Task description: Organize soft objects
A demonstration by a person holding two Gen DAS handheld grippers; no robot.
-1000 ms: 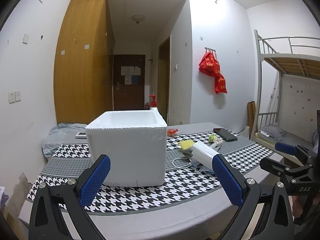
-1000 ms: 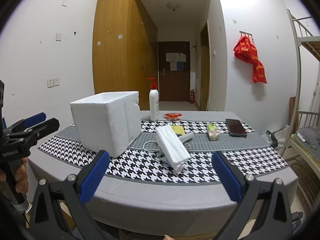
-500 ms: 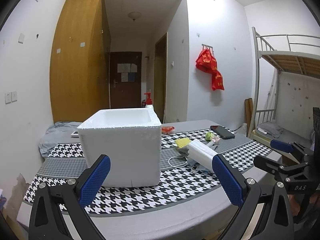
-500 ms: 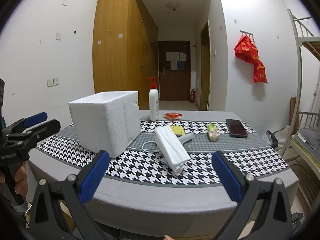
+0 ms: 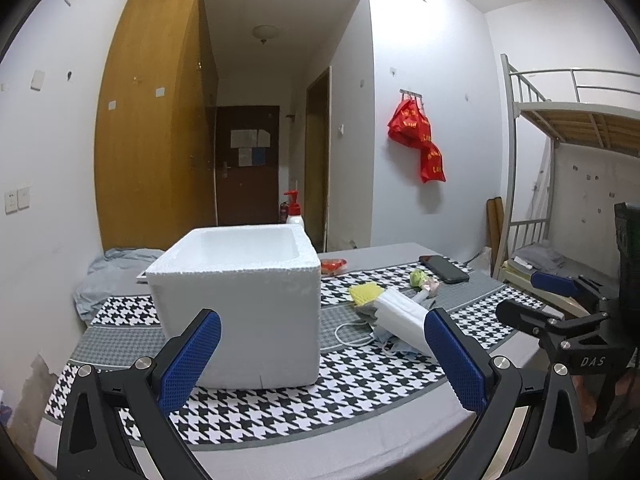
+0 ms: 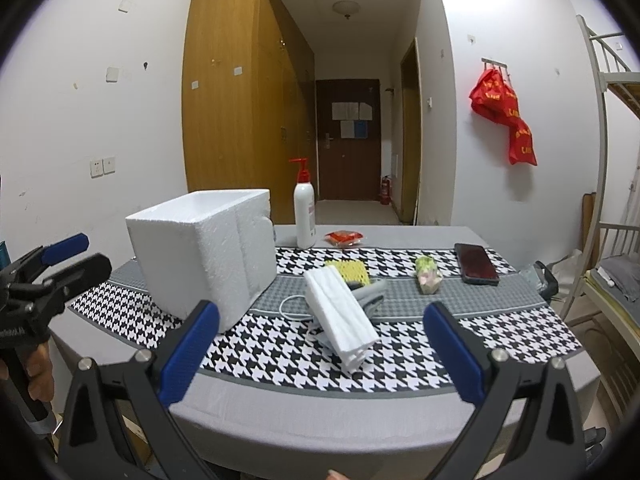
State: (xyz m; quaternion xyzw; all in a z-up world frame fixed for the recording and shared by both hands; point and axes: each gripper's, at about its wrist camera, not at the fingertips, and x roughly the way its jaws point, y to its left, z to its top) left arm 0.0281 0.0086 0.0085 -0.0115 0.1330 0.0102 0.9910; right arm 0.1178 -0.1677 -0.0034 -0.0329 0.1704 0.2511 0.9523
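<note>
Grippers left [image 5: 320, 352] and right [image 6: 320, 344] spread empty, foam box [image 5: 240, 304] interior left view only, pump bottle [image 6: 304, 216] whole right view.

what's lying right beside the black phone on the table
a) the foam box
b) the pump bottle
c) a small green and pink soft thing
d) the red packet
c: in the right wrist view the small green and pink soft thing lies just left of the black phone, while the pump bottle, foam box and red packet sit farther off.
</note>
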